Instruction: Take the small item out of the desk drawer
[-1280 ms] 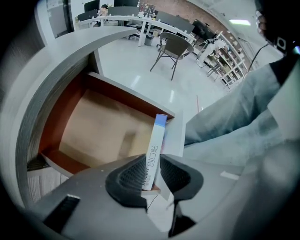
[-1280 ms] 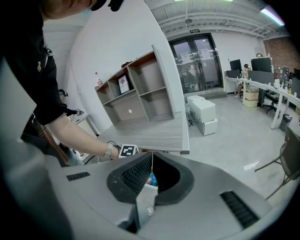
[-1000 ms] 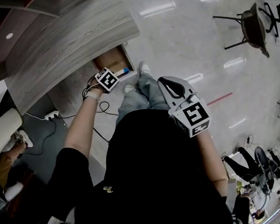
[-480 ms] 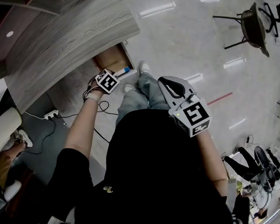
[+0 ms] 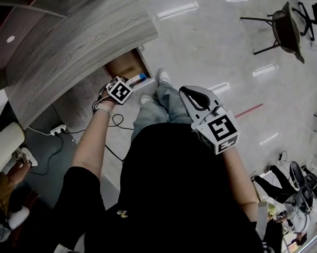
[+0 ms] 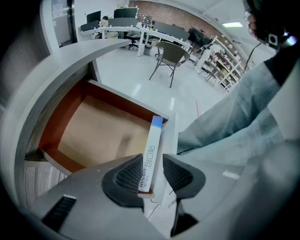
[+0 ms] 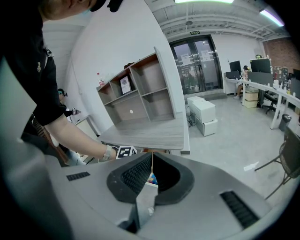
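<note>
The small item is a slim white box with a blue end [image 6: 151, 157]. It stands between the pads of my left gripper [image 6: 152, 174], over the front rim of the open desk drawer [image 6: 125, 100]. These jaws have just been opening. The box leans on the left pad and a gap shows on its right side. The drawer's tan floor looks bare. In the head view the box [image 5: 138, 78] pokes out past the left gripper [image 5: 128, 84] at the drawer [image 5: 122, 66]. My right gripper [image 7: 151, 165] is held up away from the desk, shut and holding nothing, also seen in the head view [image 5: 195, 99].
The curved grey desk top [image 5: 72, 41] overhangs the drawer. The person's jeans and shoes [image 5: 163, 76] are close beside the drawer front. Cables and a power strip [image 5: 57, 129] lie on the floor at left. A chair [image 5: 287, 30] stands far off on the shiny floor.
The left gripper's jaws have spread, and the white box shows a little longer past them at the drawer's front. The right gripper has stayed where it was.
</note>
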